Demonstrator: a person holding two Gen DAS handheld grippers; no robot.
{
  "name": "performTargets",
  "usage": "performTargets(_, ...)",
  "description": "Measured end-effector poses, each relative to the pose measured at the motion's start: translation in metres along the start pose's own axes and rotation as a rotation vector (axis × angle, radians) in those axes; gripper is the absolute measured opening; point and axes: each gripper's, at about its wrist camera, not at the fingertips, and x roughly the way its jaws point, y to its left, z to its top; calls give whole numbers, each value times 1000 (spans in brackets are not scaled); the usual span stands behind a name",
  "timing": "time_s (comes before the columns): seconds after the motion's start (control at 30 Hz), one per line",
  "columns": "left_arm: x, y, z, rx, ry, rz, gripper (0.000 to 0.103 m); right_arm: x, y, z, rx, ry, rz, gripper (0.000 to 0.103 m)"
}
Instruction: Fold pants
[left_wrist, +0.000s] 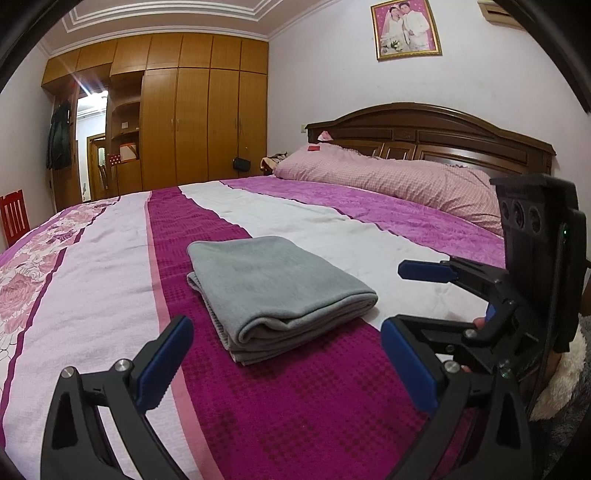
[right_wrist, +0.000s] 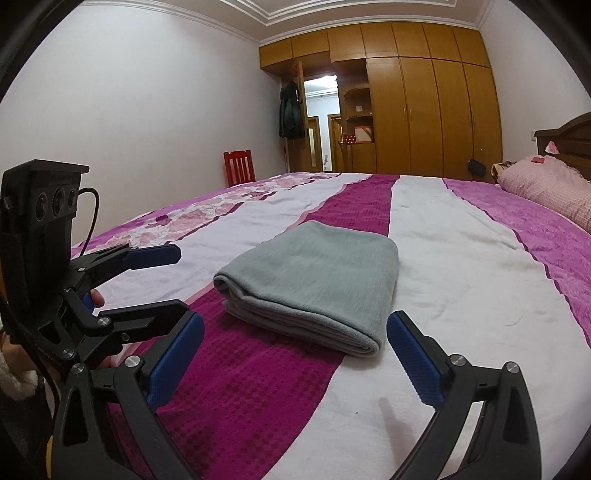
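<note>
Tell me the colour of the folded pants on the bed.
Plain grey pants, clearest in the right wrist view.

A bed (left_wrist: 110, 258) with a striped magenta-and-white cover and a dark carved headboard (left_wrist: 424, 129) stood against a pale wall under a framed picture (left_wrist: 406, 29), with a wooden wardrobe (right_wrist: 424, 103), a lit doorway (right_wrist: 321, 122) and a red chair (right_wrist: 239, 167) beyond.

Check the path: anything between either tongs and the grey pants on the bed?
Nothing visible. The folded grey pants lie alone on the bedspread, with only bare cover between them and the open left tongs. The same holds for the open right tongs. The pillow lies far off by the headboard.
</note>
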Motion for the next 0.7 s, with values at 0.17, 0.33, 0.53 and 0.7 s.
performTargets(0.17, 0, 0, 0, 0, 1, 0, 103, 0, 0, 0, 1, 1, 1, 101)
performTargets(0.33, 0, 0, 0, 0, 0, -1, 103, 0, -1, 0, 2, 1, 1, 101)
performTargets(0.53, 0, -1, 0, 0, 0, 0, 103, 0, -1, -2, 3, 2, 1, 101)
performTargets(0.7, -1, -4, -1, 21, -1, -8, 103, 3, -3, -3, 6, 9, -4, 101)
